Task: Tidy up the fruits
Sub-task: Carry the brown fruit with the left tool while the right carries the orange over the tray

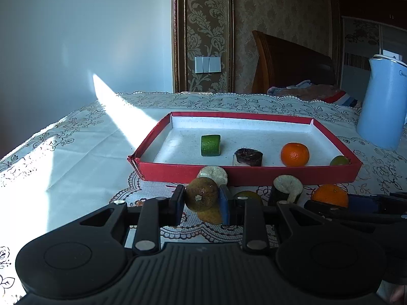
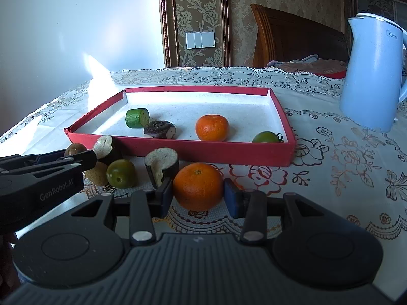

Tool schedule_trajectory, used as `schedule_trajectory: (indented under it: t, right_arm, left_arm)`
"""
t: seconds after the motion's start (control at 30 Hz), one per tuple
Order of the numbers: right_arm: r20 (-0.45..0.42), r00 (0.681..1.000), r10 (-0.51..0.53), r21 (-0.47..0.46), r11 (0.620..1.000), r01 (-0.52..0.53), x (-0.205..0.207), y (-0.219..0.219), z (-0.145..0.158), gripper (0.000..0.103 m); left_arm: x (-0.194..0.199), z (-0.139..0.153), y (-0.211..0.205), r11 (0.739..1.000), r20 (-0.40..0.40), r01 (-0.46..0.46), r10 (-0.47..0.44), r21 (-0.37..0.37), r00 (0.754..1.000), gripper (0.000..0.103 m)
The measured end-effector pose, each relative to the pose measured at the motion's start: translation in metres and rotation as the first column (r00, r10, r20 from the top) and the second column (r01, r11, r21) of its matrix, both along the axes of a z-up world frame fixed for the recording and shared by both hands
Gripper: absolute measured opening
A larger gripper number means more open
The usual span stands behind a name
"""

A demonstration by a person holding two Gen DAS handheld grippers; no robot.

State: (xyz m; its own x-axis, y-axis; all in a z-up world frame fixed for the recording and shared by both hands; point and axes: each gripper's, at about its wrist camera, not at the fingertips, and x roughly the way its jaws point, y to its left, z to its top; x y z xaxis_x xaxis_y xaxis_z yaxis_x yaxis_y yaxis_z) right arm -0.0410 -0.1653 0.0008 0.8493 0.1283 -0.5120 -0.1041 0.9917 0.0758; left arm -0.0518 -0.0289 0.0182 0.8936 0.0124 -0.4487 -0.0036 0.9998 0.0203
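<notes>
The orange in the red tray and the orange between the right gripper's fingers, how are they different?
The orange in the tray sits inside the red tray, free of any gripper; the orange outside lies on the tablecloth in front of the tray, between the fingers of the right gripper. The tray orange shows a side with no stem mark; the outside one shows its stem dimple on top. Both are round, whole and bright orange.

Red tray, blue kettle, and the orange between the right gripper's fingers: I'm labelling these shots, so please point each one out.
Red tray (image 2: pixel 203 150): right wrist view, front wall.
Blue kettle (image 2: pixel 368 76): right wrist view, middle of body.
Orange (image 2: pixel 198 186): right wrist view, centre of peel.
</notes>
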Motion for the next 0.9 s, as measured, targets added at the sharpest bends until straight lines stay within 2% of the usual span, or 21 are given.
schedule_trajectory:
  t: [0.37, 0.9]
  right_arm:
    - [0.031, 0.999, -0.022, 0.033, 0.999, 0.021, -0.005, -0.004, 0.008, 0.04]
    - [0.069, 0.998, -0.013, 0.038, 0.999, 0.01, -0.001, 0.001, 0.02, 0.04]
  left_arm:
    - [-0.002, 0.01, -0.012, 1.0, 0.037, 0.016, -0.017, 0.015, 0.999, 0.028]
    - [0.004, 0.015, -0.012, 1.0, 0.041, 0.012, -0.013, 0.019, 0.999, 0.028]
